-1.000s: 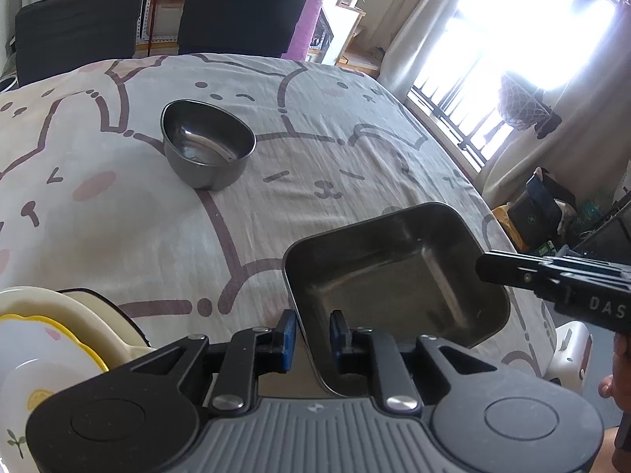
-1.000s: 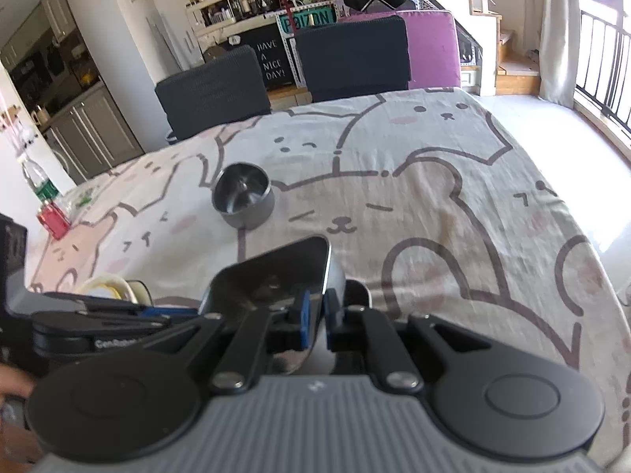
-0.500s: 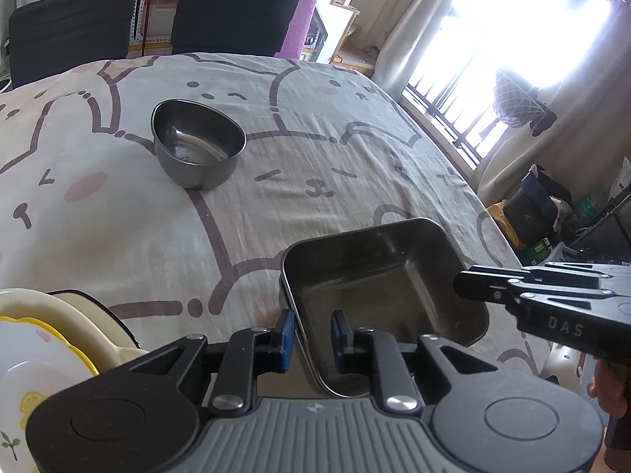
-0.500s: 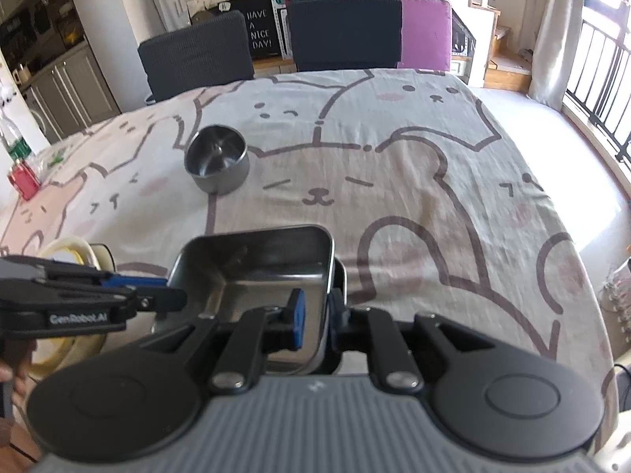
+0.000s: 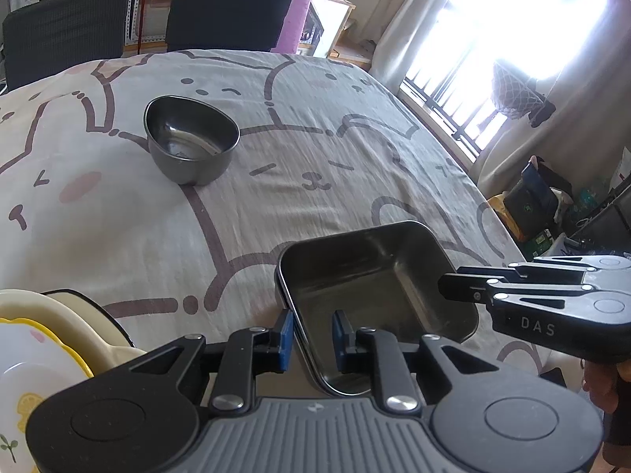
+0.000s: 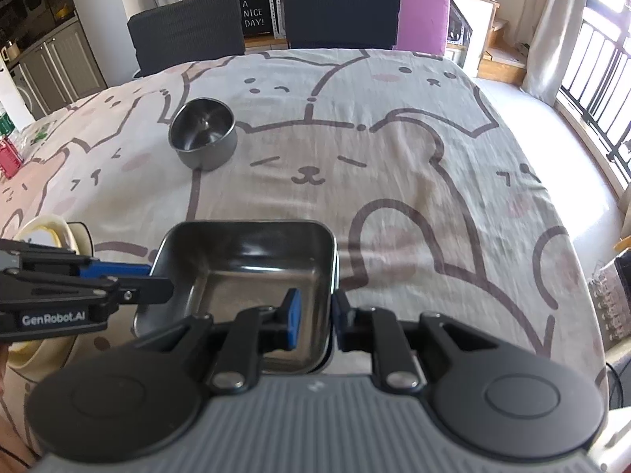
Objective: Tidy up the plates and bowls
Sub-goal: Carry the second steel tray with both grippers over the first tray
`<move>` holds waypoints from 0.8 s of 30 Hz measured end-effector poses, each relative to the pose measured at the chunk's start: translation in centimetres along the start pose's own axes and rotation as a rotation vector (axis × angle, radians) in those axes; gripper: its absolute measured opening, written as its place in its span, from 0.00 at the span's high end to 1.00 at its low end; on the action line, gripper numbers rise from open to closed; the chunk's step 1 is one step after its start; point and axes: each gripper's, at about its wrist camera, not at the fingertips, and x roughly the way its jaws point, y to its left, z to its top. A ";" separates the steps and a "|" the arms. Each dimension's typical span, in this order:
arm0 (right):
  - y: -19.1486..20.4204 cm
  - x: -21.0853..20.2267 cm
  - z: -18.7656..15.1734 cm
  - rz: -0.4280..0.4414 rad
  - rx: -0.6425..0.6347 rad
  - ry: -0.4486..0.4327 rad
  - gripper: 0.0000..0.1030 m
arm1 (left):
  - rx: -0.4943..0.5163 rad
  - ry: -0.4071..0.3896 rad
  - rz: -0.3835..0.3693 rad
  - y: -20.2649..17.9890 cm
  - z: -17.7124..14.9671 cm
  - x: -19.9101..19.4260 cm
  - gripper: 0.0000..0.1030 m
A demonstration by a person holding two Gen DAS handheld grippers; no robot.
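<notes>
A square steel tray lies flat on the bear-print tablecloth near the front edge. My left gripper straddles the tray's left wall, and a gap shows between the blue pads and the metal. My right gripper straddles the right wall; its jaws are opening and the inner pad stands clear of the wall. A round steel bowl stands apart, further back on the left. A stack of cream and yellow plates sits at the front left.
Two dark chairs stand behind the table's far edge. A red-capped item is at the far left edge. The cloth drops away at the right toward the window side. A person's hand holds the right gripper.
The tray was tilted and held up by both grippers; now it lies level on the cloth. Both pairs of pads have spread a little, the right pair more.
</notes>
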 end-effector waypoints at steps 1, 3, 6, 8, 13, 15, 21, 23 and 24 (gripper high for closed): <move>0.0 0.1 0.0 -0.001 0.001 0.002 0.78 | 0.000 0.001 0.000 0.0 0.0 0.0 0.79; 0.0 0.2 0.1 -0.002 0.002 0.007 0.78 | -0.001 0.001 0.000 0.0 0.0 0.1 0.79; -0.1 0.5 0.1 -0.004 0.003 0.013 0.78 | -0.001 0.002 -0.002 0.0 0.0 0.1 0.78; -0.1 0.7 0.2 -0.005 0.004 0.016 0.78 | -0.003 0.002 -0.006 0.0 0.1 0.2 0.75; -0.1 1.0 0.3 -0.008 0.001 0.023 0.78 | 0.009 0.013 -0.006 -0.2 0.0 0.5 0.72; -0.1 1.1 0.3 -0.009 -0.003 0.025 0.78 | 0.007 0.018 -0.006 -0.2 0.0 0.6 0.72; -0.2 1.1 0.2 -0.003 -0.008 0.032 0.77 | 0.006 0.024 -0.009 -0.2 0.0 0.7 0.72; -0.2 1.1 0.2 0.003 -0.009 0.036 0.74 | 0.006 0.024 -0.009 -0.2 0.0 0.8 0.72; -0.2 1.1 0.1 0.006 -0.010 0.037 0.73 | 0.006 0.024 -0.009 -0.1 0.0 0.8 0.72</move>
